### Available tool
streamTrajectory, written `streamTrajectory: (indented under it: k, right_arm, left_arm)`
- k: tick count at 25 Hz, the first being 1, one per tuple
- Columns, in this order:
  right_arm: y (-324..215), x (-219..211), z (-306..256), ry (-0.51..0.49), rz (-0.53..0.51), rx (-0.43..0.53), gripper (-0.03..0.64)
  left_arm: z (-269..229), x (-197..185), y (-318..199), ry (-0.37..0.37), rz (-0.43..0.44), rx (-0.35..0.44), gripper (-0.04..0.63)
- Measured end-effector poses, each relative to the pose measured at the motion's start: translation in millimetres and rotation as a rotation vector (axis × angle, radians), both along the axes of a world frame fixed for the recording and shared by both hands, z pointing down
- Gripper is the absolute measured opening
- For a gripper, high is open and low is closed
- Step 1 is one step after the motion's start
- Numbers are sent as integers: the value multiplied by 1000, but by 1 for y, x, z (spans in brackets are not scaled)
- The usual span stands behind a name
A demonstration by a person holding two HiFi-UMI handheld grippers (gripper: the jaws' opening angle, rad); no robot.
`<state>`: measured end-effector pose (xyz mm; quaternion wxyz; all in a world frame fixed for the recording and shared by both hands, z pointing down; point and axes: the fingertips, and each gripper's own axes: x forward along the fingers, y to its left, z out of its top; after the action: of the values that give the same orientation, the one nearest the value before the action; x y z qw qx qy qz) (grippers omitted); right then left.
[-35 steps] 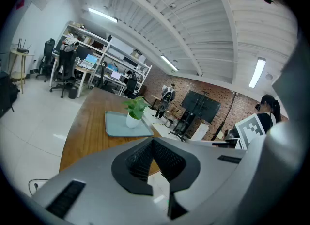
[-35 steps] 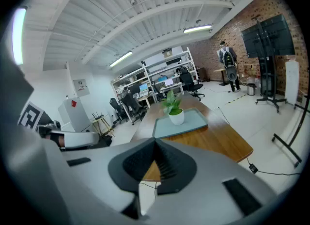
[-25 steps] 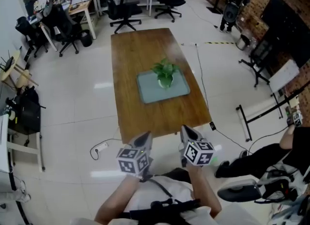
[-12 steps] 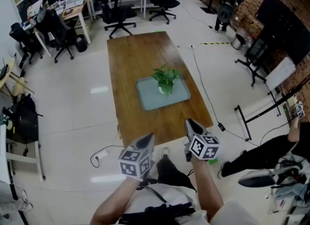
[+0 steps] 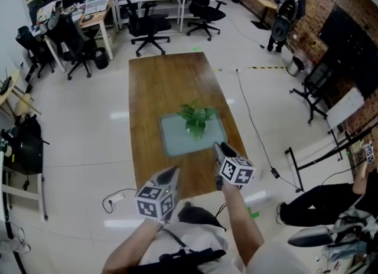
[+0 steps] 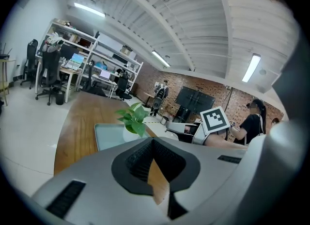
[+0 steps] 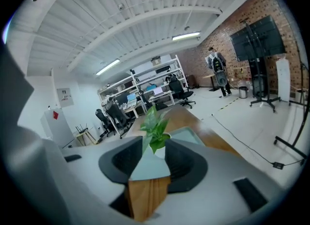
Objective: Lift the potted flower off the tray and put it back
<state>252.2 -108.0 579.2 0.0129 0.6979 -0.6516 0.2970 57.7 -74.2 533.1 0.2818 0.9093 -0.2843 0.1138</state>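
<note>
Head view: one potted flower (image 5: 195,122) stands upright in one flat, rectangular grey tray (image 5: 171,144) on your wooden table (image 5: 158,84). Left gripper view: your left gripper (image 6: 154,144) has its jaws together and holds nothing. Right gripper view: your right gripper (image 7: 149,157) has its jaws opening, with nothing between them; the green leaves lie beyond.
</note>
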Motion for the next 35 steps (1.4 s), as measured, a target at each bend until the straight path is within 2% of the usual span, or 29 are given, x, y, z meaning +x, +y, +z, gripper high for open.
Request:
streamTrajectory:
  k: [8,16,26,35]
  right_arm:
    - [-76,35,40,-92,-36,-62,175]
    - [-126,45,89,-139,-86,-148,153]
    - [-150,42,122,-229,-116,-184,129]
    - [-157,42,130,-246,-75,-180,78]
  left_arm:
    - [7,31,-49,-14,-56,-11,-5]
    - [21,39,-61,-22,-127,-50,-5]
    - [36,25,-67,-44,-210,-91,-5]
    - [35,6,-71,-46,-257,-92,-5]
